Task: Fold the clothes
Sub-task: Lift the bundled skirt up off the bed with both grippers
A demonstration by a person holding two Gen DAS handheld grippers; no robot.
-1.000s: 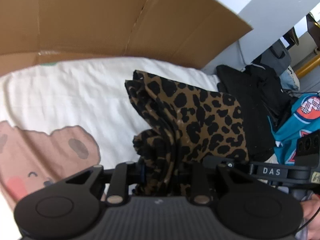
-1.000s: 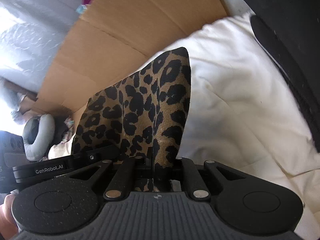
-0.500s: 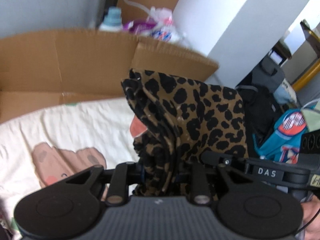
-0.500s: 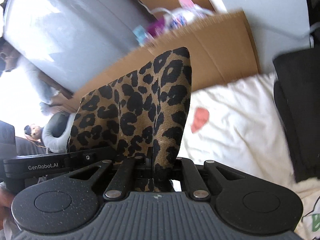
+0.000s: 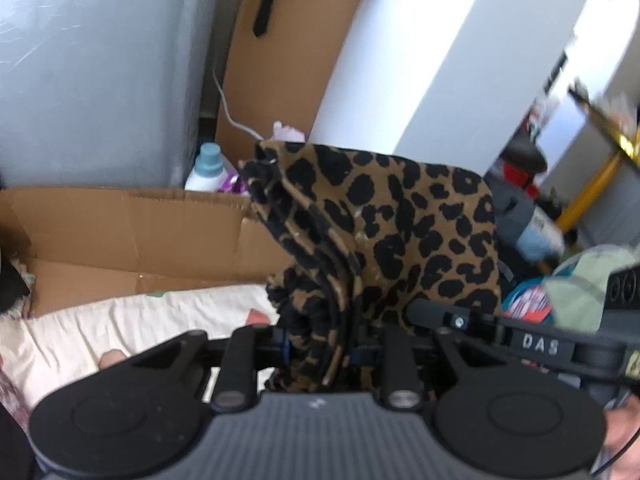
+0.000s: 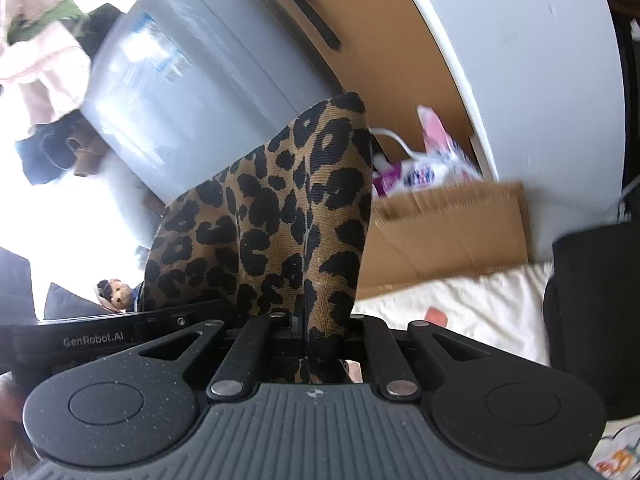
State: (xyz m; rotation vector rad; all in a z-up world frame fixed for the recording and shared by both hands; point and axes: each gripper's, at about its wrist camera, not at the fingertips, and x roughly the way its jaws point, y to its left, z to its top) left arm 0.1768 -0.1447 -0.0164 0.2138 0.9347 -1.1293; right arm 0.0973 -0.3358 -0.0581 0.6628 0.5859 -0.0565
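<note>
The leopard-print garment of brown ribbed cloth with black spots (image 5: 400, 240) is clamped by both tools at once: the left gripper (image 5: 320, 354) is clenched on a thick bunch of several layers that rises straight out from between its jaws, and the right gripper (image 6: 316, 340) pinches a thinner edge of the same cloth (image 6: 280, 224), which stands up ahead of its jaws like a peaked flap. Each view shows the other tool's black bar just beside its own jaws, so the two grips sit close together with the cloth stretched short between them.

The stacked edges in the left grip suggest the piece is already doubled over at least once, yet it is held up in the air, not laid down. Below and beyond the jaws lies the cream bedsheet with pink printed shapes (image 5: 160, 320), and past it a brown cardboard sheet (image 5: 120, 232) stands against the wall. Whether more folds are due or only setting it down, I cannot tell; other clothes heaped beyond the left jaws' right side (image 5: 580, 280) look unfolded.
</note>
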